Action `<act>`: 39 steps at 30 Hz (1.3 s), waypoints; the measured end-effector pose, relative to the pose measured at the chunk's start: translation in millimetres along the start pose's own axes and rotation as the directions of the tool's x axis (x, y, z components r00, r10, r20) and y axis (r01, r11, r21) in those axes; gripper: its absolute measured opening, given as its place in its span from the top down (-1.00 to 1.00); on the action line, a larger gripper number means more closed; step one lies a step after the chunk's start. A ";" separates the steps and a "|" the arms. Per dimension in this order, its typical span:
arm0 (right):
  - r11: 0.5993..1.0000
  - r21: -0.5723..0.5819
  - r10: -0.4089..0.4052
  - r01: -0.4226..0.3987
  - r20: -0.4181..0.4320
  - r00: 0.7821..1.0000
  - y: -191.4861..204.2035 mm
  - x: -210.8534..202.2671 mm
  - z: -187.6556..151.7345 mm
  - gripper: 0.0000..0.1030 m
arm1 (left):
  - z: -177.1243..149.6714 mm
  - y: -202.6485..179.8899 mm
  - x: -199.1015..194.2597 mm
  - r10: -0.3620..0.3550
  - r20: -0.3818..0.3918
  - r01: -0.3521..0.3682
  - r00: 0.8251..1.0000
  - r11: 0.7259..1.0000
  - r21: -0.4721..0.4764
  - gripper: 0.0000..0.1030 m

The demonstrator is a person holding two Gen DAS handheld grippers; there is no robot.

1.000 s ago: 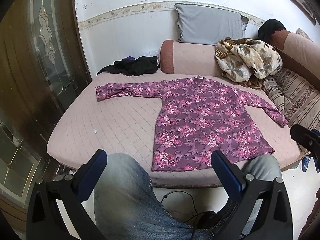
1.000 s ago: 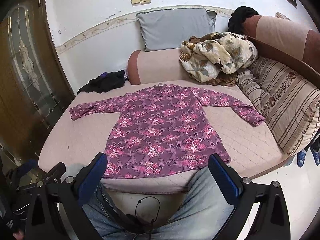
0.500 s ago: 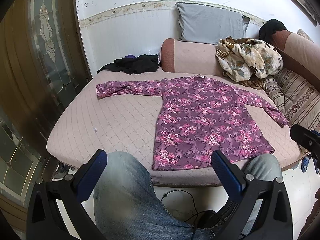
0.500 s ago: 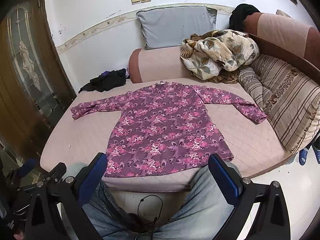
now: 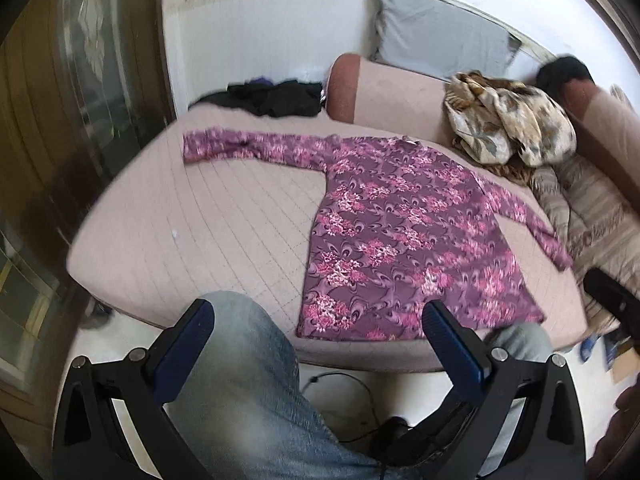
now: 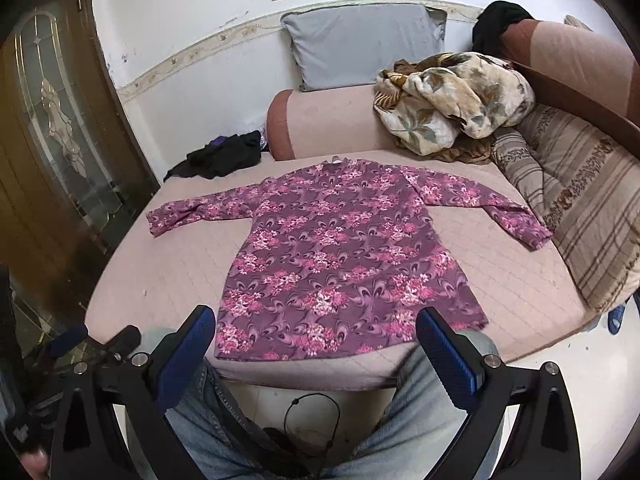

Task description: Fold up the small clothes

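Observation:
A purple long-sleeved top with pink flowers [image 5: 404,236] lies flat on the pink quilted bed [image 5: 208,216], both sleeves spread out, hem toward me. It also shows in the right wrist view [image 6: 340,256]. My left gripper [image 5: 318,322] is open and empty, held above the person's knees, short of the bed's near edge. My right gripper [image 6: 316,328] is open and empty, just before the hem. The left gripper's tip shows at the left edge of the right wrist view [image 6: 70,338].
A black garment [image 6: 224,156] lies at the bed's far left corner. A crumpled floral blanket [image 6: 452,100] and a striped cushion [image 6: 580,196] sit at the right. A grey pillow [image 6: 364,46] leans on the wall. A glass-panelled door [image 6: 52,128] stands left. The person's jeans-clad legs [image 5: 248,384] are below.
Both grippers have moved a little closer to the bed and the left view has tilted and blurred. The top has not moved. Both grippers stay open.

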State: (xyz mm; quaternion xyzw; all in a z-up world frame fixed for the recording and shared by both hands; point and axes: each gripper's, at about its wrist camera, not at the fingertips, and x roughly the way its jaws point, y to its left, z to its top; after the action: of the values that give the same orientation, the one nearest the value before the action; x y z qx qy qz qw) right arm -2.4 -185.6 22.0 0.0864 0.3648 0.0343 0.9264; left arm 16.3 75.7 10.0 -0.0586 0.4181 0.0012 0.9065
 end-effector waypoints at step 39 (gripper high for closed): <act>0.964 -0.015 0.257 -0.264 -0.179 0.950 44.9 304.5 106.5 -0.97 | 282.1 159.7 245.2 -0.242 0.130 0.265 0.962 0.940 -0.215 0.89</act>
State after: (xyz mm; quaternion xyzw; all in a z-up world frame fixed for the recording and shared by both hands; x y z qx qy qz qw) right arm 292.9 -117.3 -97.1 0.1124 0.4294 0.1709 0.8796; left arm 381.4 253.0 -11.1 -0.2163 0.3575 -0.0642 0.9062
